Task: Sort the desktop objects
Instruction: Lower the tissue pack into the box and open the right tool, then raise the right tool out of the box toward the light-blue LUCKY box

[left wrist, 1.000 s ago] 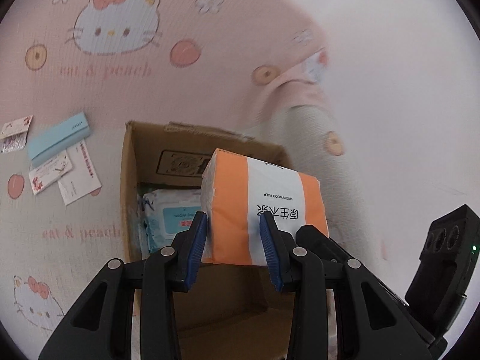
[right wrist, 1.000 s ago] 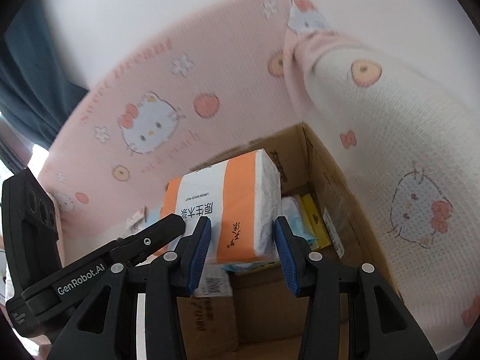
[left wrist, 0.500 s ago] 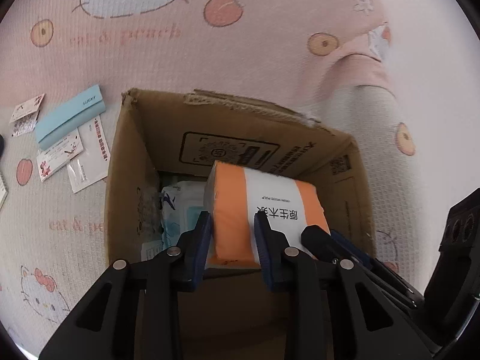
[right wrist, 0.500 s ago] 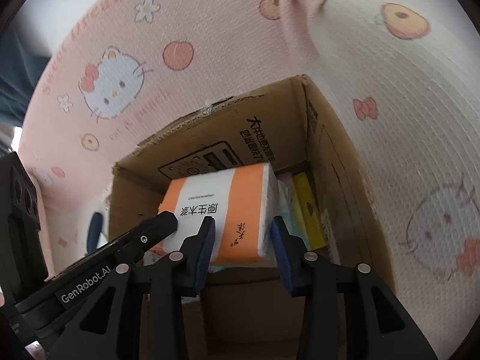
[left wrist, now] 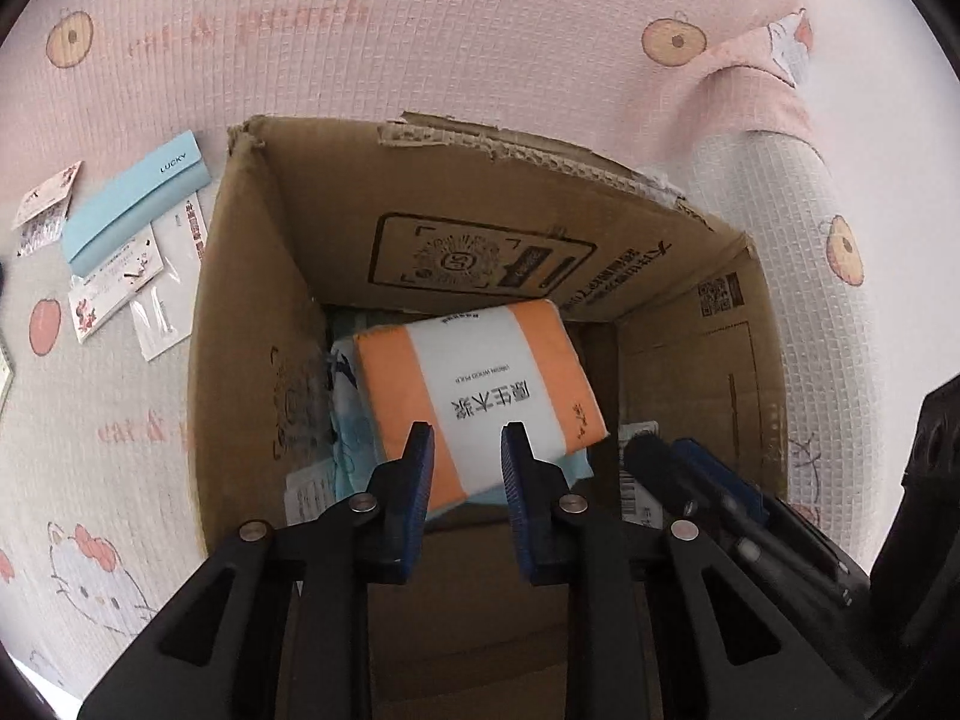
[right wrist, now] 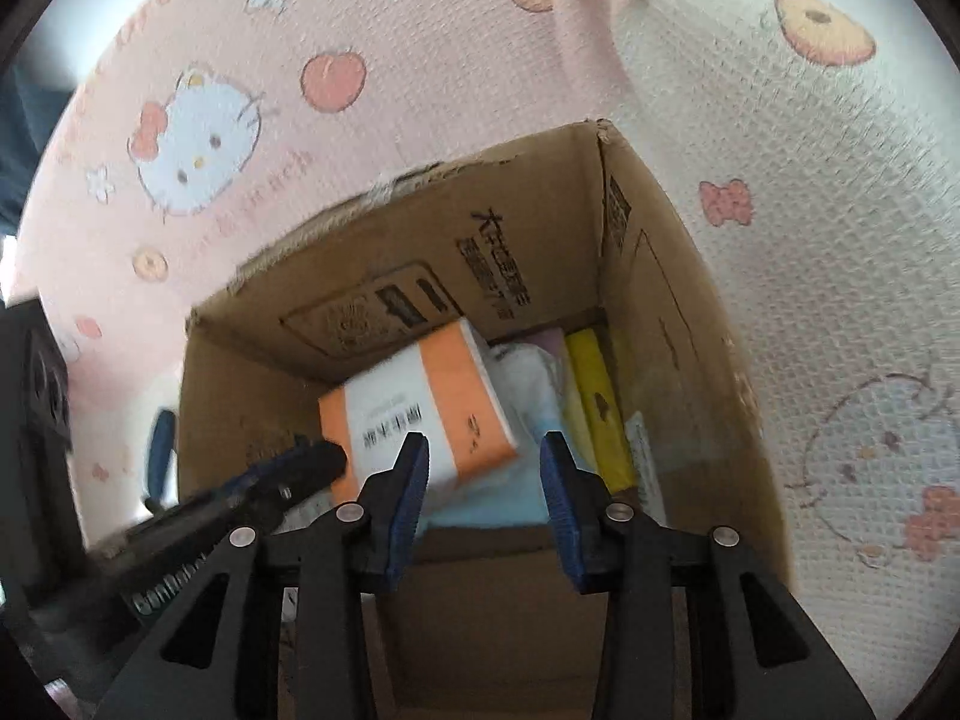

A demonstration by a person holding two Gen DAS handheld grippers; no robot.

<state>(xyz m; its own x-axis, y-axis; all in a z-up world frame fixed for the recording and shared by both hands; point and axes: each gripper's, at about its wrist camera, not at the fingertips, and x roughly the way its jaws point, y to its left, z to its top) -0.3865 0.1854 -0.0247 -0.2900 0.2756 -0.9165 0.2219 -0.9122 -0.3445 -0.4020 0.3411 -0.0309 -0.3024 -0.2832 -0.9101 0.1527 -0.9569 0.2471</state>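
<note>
An orange and white tissue pack (left wrist: pixel 480 384) (right wrist: pixel 414 414) lies tilted inside the open cardboard box (left wrist: pixel 480 228) (right wrist: pixel 420 252), on top of a light blue wipes pack (left wrist: pixel 351 420). My left gripper (left wrist: pixel 465 462) hangs above the pack's near end. Its jaws are closing and the pads do not press on the pack. My right gripper (right wrist: pixel 483 468) hovers over the box's middle, open, with nothing between its fingers. The pack is blurred in the right wrist view. Each gripper shows in the other's view, right gripper (left wrist: pixel 660 450) and left gripper (right wrist: pixel 318 456), one on each side of the pack.
A yellow packet (right wrist: pixel 594 402) stands along the box's right wall. Left of the box, on the pink cartoon-cat cloth (left wrist: pixel 420 30), lie a light blue envelope (left wrist: pixel 132 204) and several small cards (left wrist: pixel 114 288). The cloth drops off at the right.
Both grippers have come down over the box and tipped more steeply. The tissue pack, earlier held up between the two grippers, now lies lower in the box, free of them. The left jaws have narrowed.
</note>
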